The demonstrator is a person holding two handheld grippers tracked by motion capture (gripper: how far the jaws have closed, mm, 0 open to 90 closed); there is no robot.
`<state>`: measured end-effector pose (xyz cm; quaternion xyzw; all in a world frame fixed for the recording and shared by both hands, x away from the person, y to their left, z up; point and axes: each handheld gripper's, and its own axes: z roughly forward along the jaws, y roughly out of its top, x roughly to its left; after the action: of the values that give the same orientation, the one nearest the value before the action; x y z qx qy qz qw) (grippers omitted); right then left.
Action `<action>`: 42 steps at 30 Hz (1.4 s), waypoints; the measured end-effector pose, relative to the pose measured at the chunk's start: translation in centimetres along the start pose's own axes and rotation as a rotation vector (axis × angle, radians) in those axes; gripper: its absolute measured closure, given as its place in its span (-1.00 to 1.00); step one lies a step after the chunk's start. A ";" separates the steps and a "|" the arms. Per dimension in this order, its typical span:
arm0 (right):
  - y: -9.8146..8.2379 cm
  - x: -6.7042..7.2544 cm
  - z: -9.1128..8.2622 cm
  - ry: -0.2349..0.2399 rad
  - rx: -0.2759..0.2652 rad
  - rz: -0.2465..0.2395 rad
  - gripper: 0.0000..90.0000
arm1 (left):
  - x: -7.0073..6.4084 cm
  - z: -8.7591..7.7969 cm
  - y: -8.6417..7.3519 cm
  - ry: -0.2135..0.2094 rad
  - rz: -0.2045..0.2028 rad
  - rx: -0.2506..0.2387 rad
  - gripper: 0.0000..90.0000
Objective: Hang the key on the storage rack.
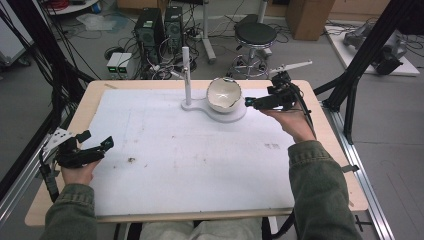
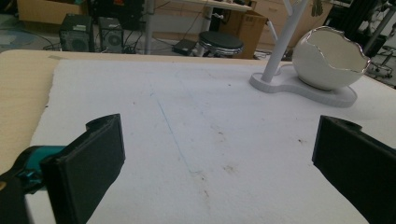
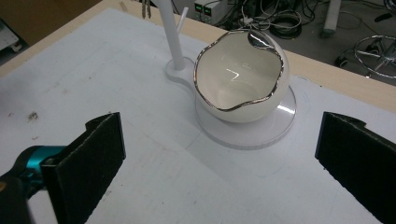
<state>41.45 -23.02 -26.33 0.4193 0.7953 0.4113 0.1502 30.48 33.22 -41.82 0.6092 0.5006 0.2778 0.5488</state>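
Two grippers are at work, both with jaws spread wide and holding nothing. The right gripper (image 1: 248, 103) hovers just beside the white eggshell-shaped bowl (image 1: 224, 94), which sits tilted on the round end of a white stand base (image 1: 235, 114) at the far middle of the white mat (image 1: 190, 160), next to a thin upright post (image 1: 186, 75). The left gripper (image 1: 95, 140) rests well apart, near the mat's left edge. Likely trouble: the bowl's glossy curved wall and jagged silver rim (image 3: 243, 106) could slip between flat pads, or a nudge could tip the light stand
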 end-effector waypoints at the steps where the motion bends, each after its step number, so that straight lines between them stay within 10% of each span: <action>1: -0.3 -0.1 0.0 -0.001 -0.002 -0.003 -0.99 | 0.0 0.0 0.0 0.001 -0.002 -0.001 -0.94; 42: -9.4 -1.2 0.0 -0.062 -0.013 0.041 -0.99 | 0.0 0.0 0.0 0.002 0.003 0.007 -0.94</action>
<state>37.11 -26.92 -33.74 0.4471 0.7789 0.4062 0.1687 30.45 33.24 -41.84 0.6117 0.5010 0.2773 0.5459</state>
